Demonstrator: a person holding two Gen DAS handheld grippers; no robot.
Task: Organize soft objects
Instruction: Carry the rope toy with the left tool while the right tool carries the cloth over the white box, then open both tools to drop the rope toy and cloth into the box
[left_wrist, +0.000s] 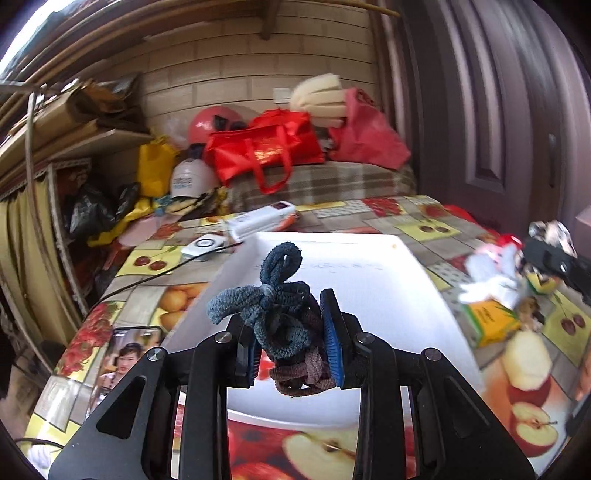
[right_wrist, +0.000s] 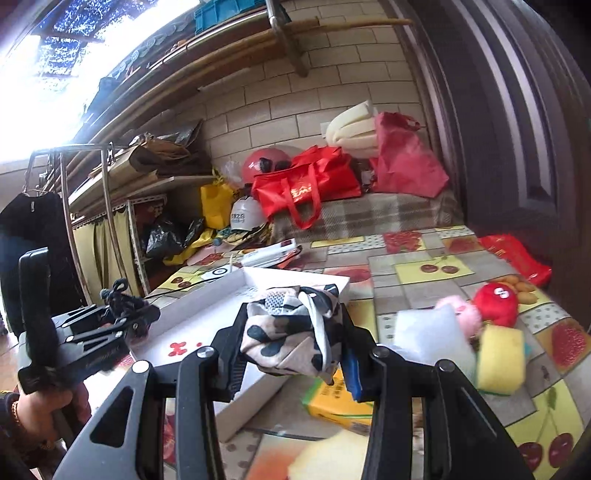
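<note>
My left gripper (left_wrist: 291, 332) is shut on a bundle of blue and brown hair ties (left_wrist: 280, 314) and holds it above a shallow white box (left_wrist: 369, 280). It also shows in the right wrist view (right_wrist: 129, 314) at the left, over the box's near side. My right gripper (right_wrist: 295, 332) is shut on a folded black-and-cream spotted cloth (right_wrist: 291, 328), held above the right edge of the white box (right_wrist: 207, 314). It appears at the right in the left wrist view (left_wrist: 554, 258). More soft things lie right of the box: a white pad (right_wrist: 428, 336), a yellow sponge (right_wrist: 498, 358), a pink plush (right_wrist: 465, 314), a red plush (right_wrist: 495, 302).
The table has a fruit-print cloth (right_wrist: 424, 273). A yellow carton (right_wrist: 332, 402) lies beside the box. A phone (left_wrist: 125, 354), a white device with a cable (left_wrist: 203, 245) and a white remote-like box (left_wrist: 262, 218) lie left and behind. Red bags (left_wrist: 266, 147) sit on a bench behind.
</note>
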